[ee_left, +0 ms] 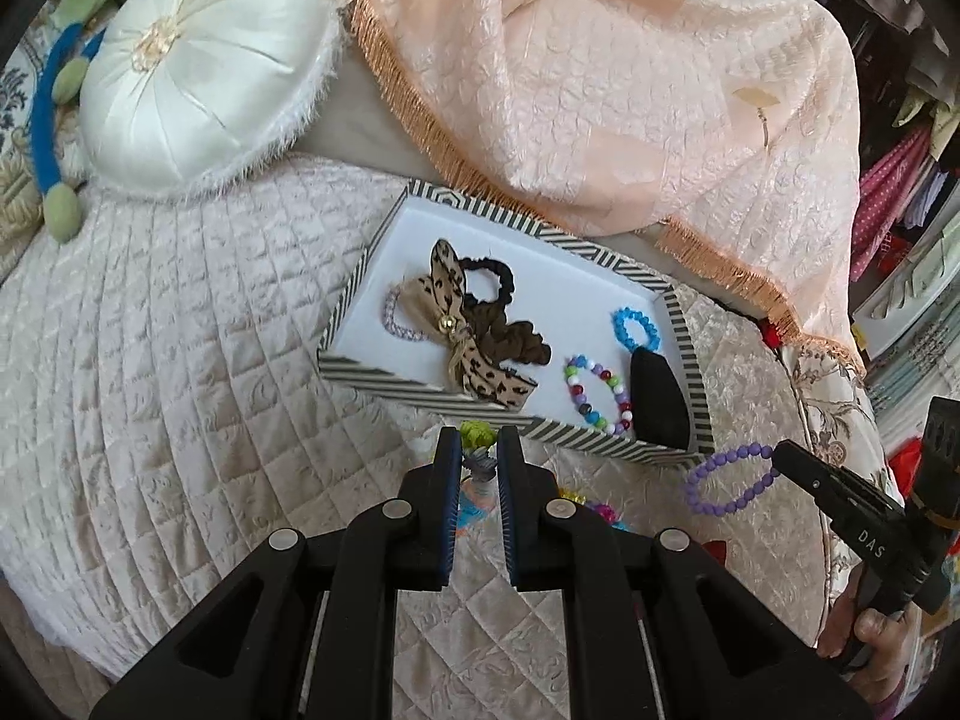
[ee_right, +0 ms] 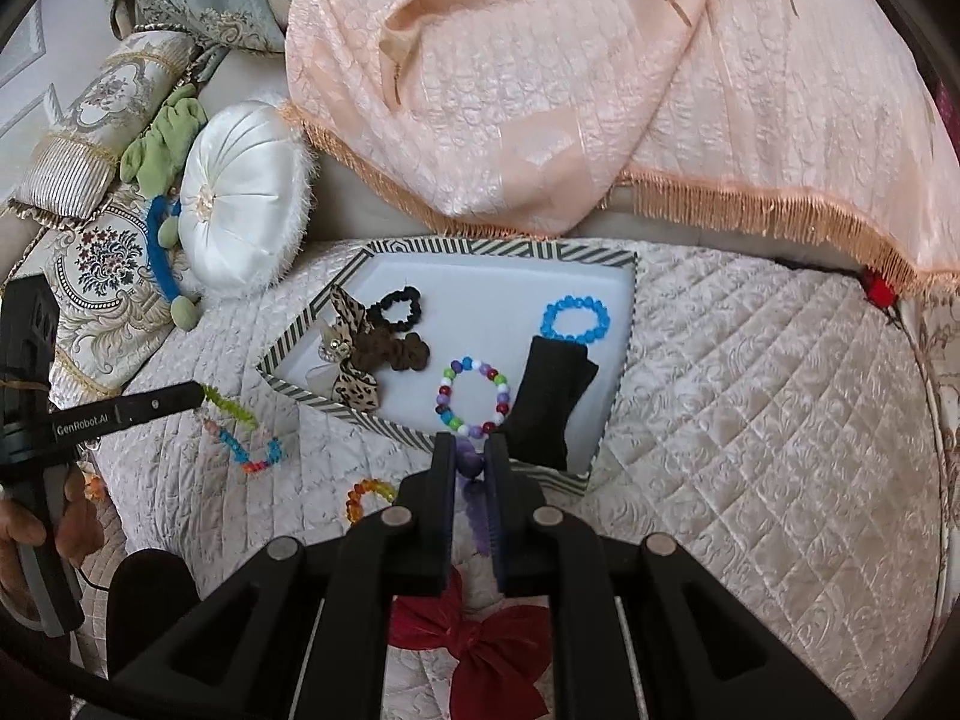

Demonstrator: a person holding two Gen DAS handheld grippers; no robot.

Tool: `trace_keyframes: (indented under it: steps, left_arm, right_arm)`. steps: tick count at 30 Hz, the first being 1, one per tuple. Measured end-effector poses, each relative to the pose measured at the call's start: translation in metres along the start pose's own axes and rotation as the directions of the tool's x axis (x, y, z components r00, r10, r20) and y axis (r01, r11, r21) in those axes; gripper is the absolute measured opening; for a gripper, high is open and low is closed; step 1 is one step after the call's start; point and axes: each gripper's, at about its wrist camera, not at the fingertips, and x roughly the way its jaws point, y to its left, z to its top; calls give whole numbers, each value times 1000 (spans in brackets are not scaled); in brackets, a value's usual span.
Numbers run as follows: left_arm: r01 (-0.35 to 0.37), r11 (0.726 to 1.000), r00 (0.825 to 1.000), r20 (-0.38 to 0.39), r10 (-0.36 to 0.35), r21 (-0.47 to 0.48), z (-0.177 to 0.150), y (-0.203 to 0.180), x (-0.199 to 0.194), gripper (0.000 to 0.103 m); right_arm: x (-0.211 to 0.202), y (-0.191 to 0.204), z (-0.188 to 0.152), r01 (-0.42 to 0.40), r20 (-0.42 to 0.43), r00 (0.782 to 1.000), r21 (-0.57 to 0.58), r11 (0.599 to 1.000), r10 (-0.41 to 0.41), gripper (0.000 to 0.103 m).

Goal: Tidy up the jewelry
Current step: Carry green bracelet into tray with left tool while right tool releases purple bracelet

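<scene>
beads hang from both grippers. left gripper (ee_left: 479, 441), low centre of its own view, is pinched on a multicolour necklace (ee_right: 240, 420) with a lime-green end; in the right wrist view the strand dangles at left over the quilted cover (ee_right: 750, 390). right gripper (ee_right: 469, 450) is pinched on a purple bead bracelet (ee_left: 729, 480), which hangs at right in the left wrist view, just below the striped tray (ee_left: 354, 294). inside the tray lie a mixed-colour bracelet (ee_right: 474, 397), a blue bracelet (ee_right: 575, 318) and a leopard bow (ee_left: 447, 312).
</scene>
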Motion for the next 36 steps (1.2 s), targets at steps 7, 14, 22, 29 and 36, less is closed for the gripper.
trace_keyframes:
  steps: [7, 14, 22, 29, 36]
  left_arm:
    - [-27, 999, 1000, 10, 27, 21, 5, -8, -3, 0]
    - [-39, 998, 999, 20, 38, 44, 9, -16, -5, 0]
    - [-52, 995, 998, 32, 50, 87, 22, -29, -3, 0]
    - [-50, 992, 998, 33, 46, 116, 44, -42, 7, 0]
    - [-50, 988, 999, 24, 47, 144, 79, -58, 30, 0]
  right_arm:
    - [-2, 2, 3, -1, 2, 1000, -13, 1000, 1, 9]
    - [-5, 5, 7, 7, 3, 1000, -29, 1000, -7, 9]
    - [0, 5, 17, 10, 4, 1000, -41, 999, -10, 9]
    - [13, 3, 33, 12, -5, 1000, -46, 999, -13, 9]
    - [43, -3, 59, 8, -30, 1000, -46, 999, -10, 9]
